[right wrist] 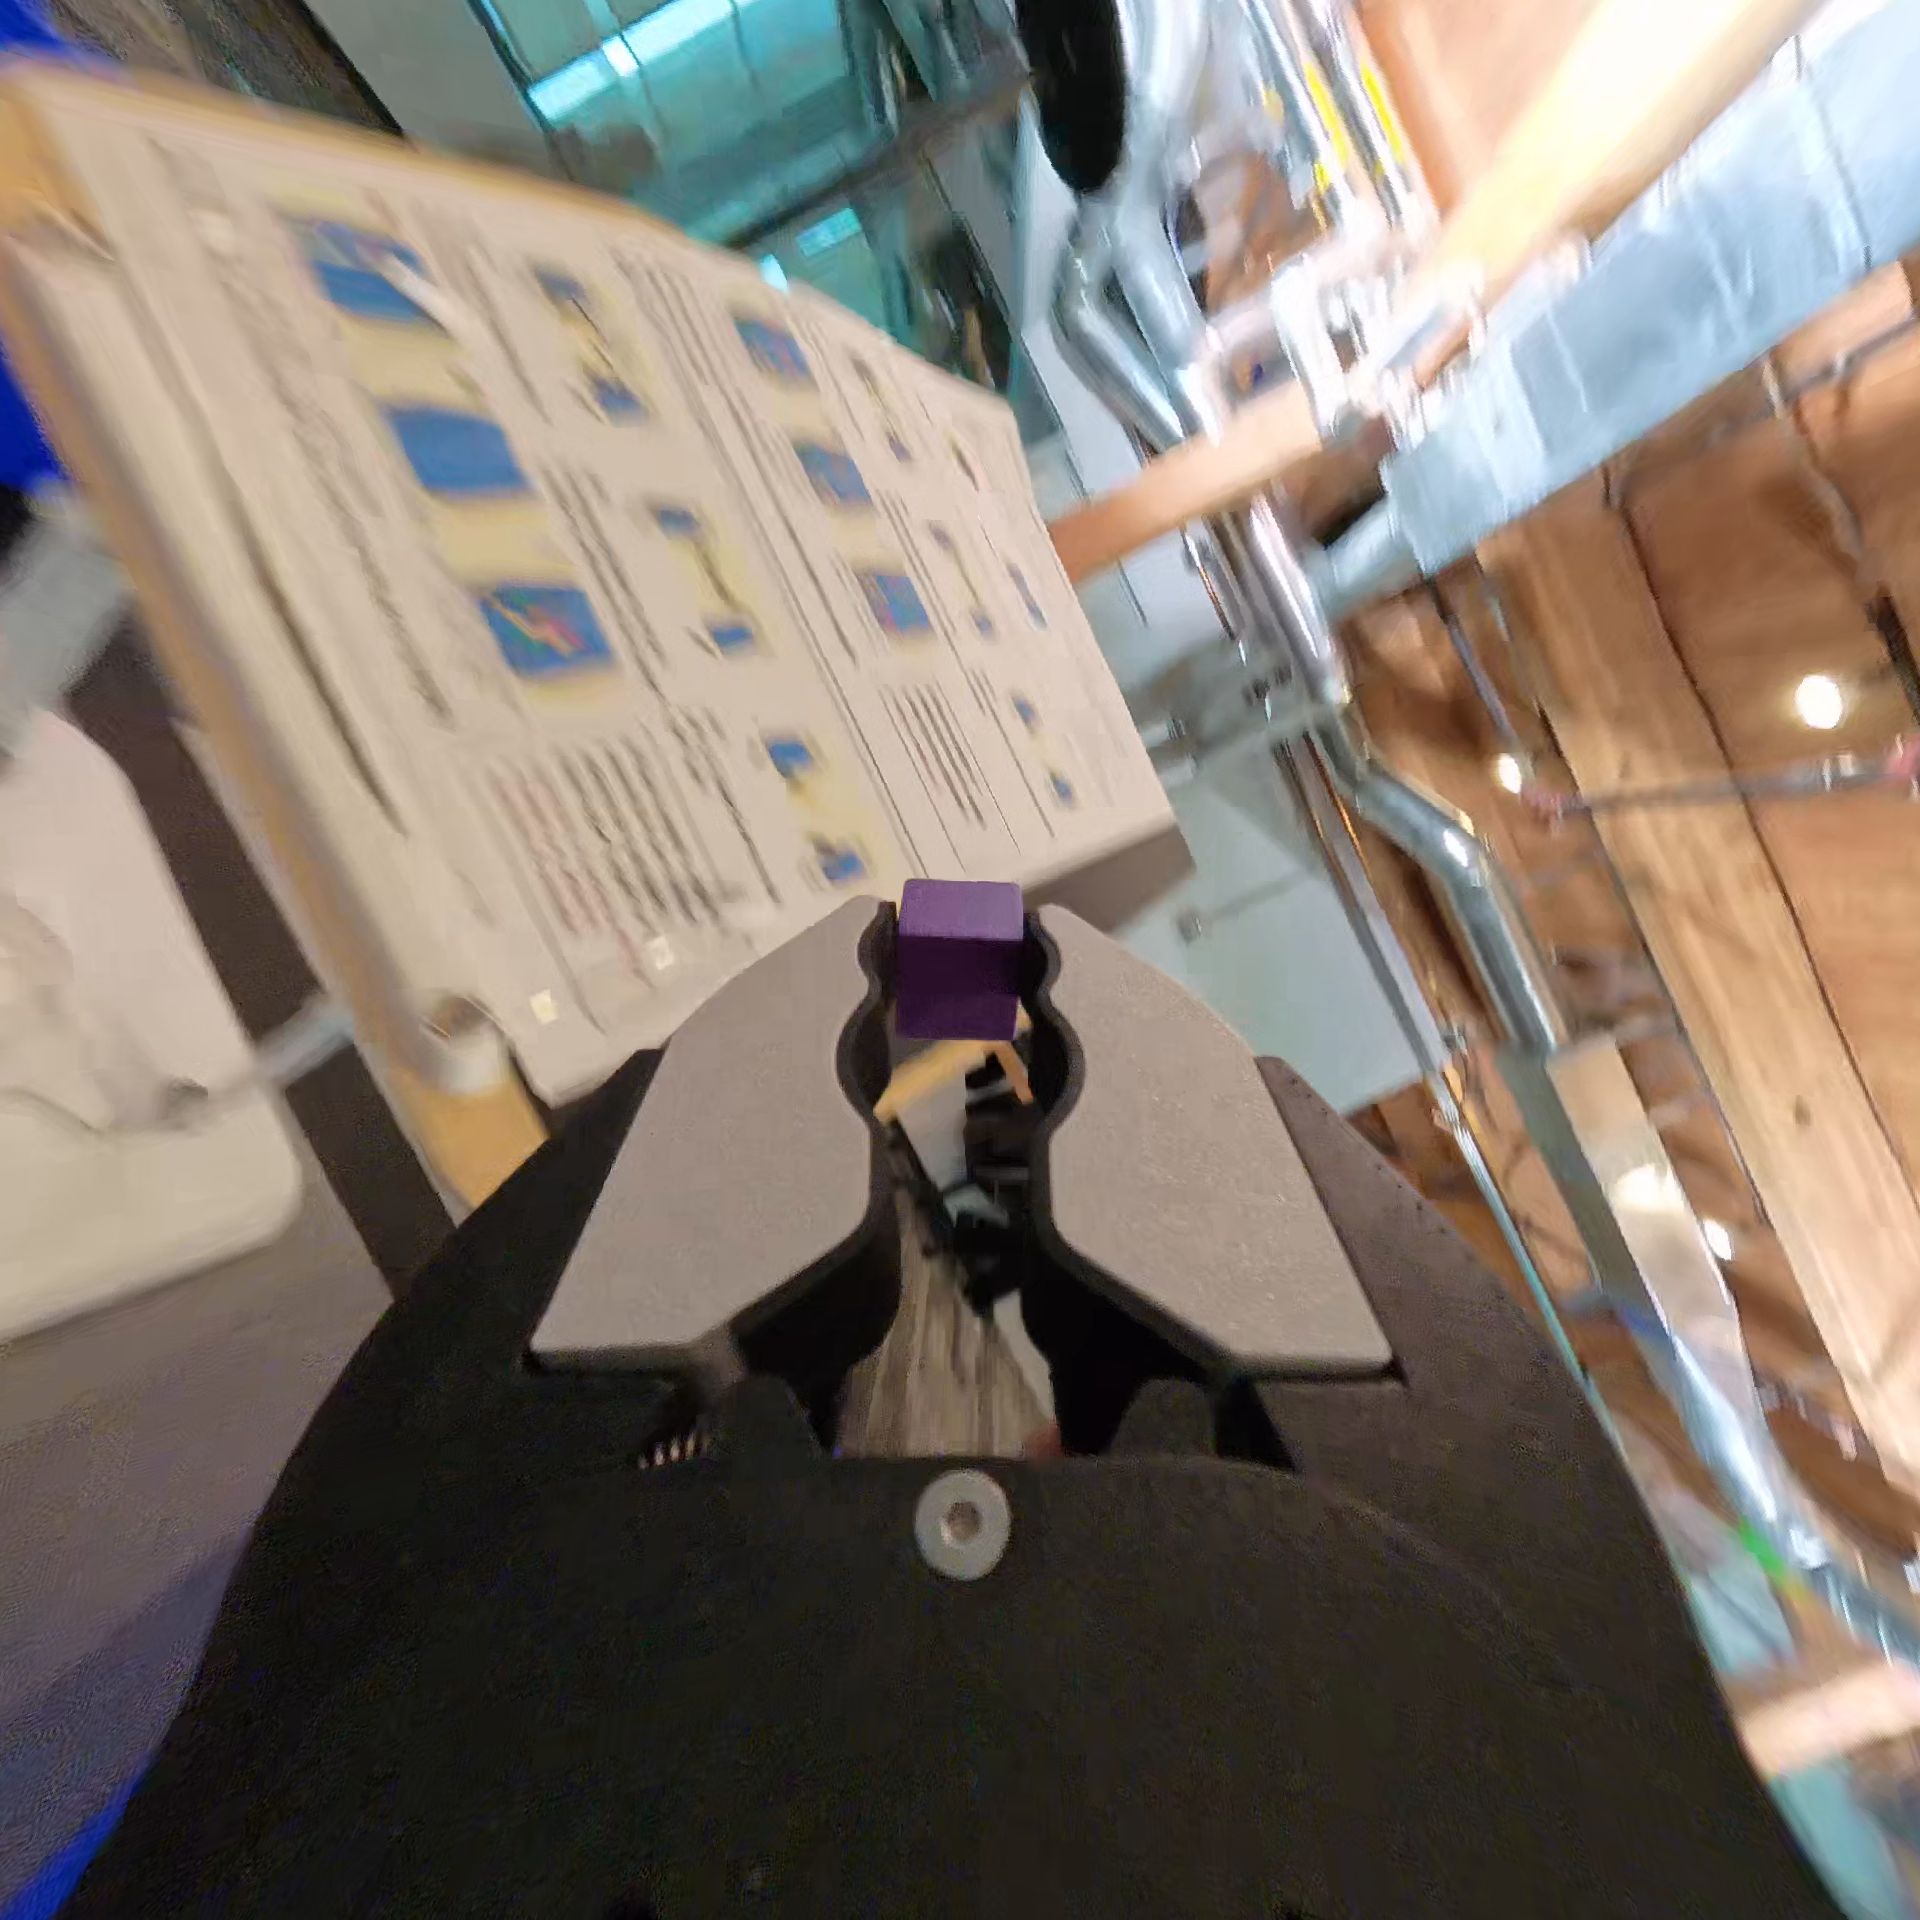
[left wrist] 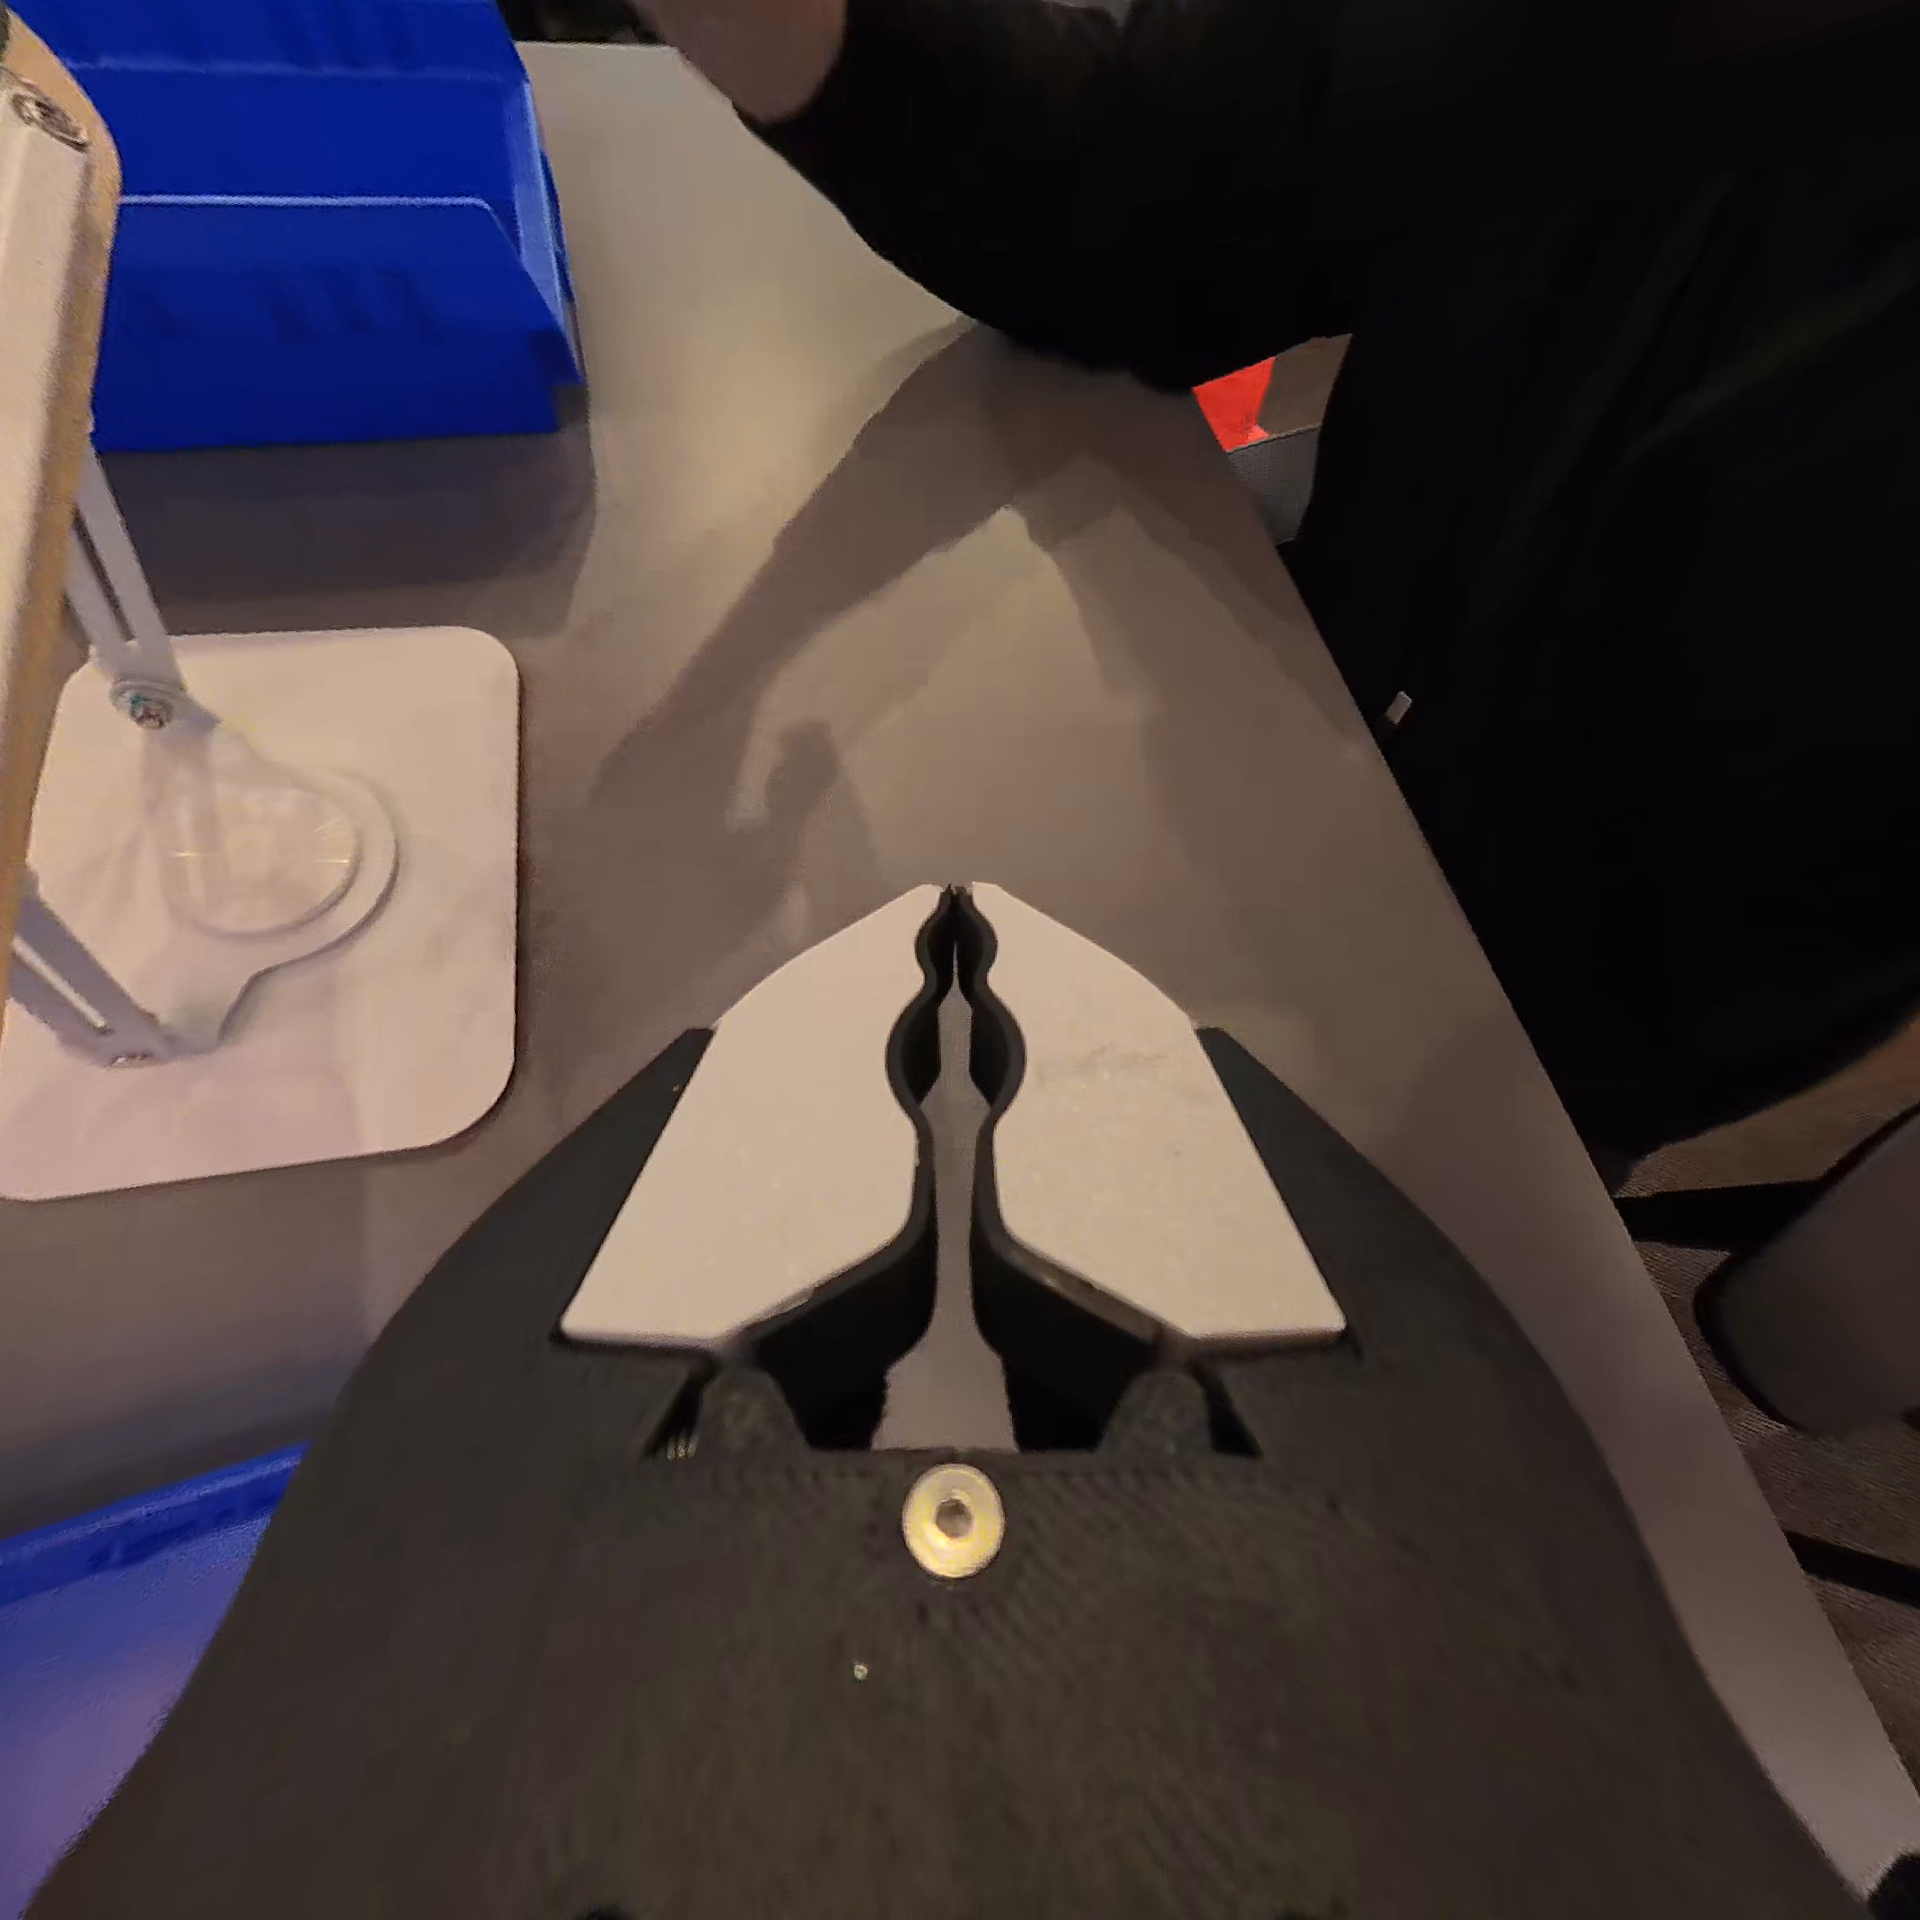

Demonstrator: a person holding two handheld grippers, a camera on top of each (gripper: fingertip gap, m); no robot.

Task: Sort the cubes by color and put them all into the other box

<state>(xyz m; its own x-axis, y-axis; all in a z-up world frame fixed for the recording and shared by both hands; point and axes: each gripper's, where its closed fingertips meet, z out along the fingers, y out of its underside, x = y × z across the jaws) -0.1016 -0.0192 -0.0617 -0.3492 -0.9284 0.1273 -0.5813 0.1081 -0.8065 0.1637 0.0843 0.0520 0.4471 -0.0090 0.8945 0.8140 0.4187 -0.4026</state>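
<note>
My right gripper (right wrist: 958, 951) is shut on a purple cube (right wrist: 956, 961), held at the fingertips and lifted high, pointing up toward a ceiling of wood and metal pipes. My left gripper (left wrist: 956, 894) is shut and empty, hovering over the grey table (left wrist: 935, 644). A blue box (left wrist: 312, 260) stands at the table's far left. A corner of another blue box (left wrist: 114, 1590) shows at the lower left. No other cubes are in view.
A white stand base (left wrist: 312, 904) with metal legs sits on the table at left. A tilted white board with printed sheets (right wrist: 582, 540) stands in front of the right gripper. A person in dark clothing (left wrist: 1507, 416) is beyond the table's right edge. One gripper's finger ends stand about 30 centimetres off the other's.
</note>
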